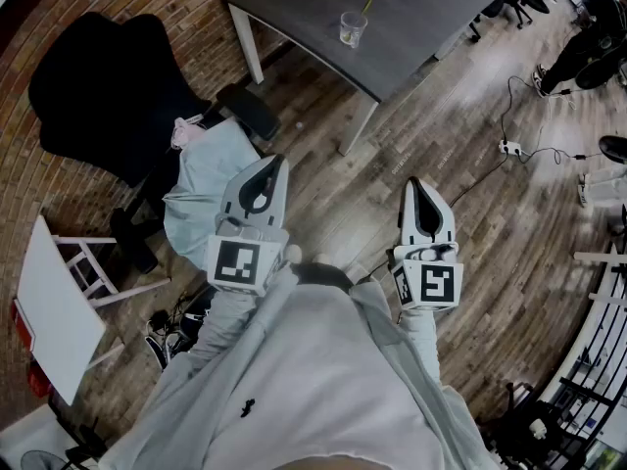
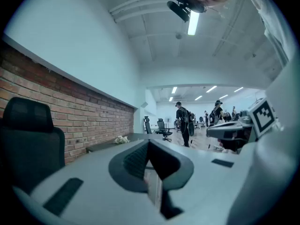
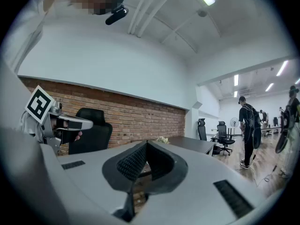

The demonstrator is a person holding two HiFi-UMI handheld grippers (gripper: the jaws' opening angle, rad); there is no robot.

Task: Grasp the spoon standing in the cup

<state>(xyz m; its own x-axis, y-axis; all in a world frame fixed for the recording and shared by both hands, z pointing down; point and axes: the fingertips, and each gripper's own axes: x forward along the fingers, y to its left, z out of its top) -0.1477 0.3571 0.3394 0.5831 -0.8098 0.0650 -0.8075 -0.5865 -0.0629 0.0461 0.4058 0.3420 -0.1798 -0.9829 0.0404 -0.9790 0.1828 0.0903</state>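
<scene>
Head view: I'm only starting the approach. The cup (image 1: 353, 28) is sitting on the tabletop (image 1: 431, 13), well ahead of me and back from its near edge; the spoon is too small to resolve. The left tool (image 1: 277, 163) and right tool (image 1: 413, 183) are hanging clenched at my waist, with open floor ahead and the chair (image 1: 103, 86) crowding the left.
Left gripper view: the jaws are meeting, empty.
Right gripper view: same. Next I'm walking in and releasing one tool.

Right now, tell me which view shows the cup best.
The head view: the cup stands in plain sight on the dark table, seen from above. Both gripper views show the table low and side-on; no cup shows there.
</scene>
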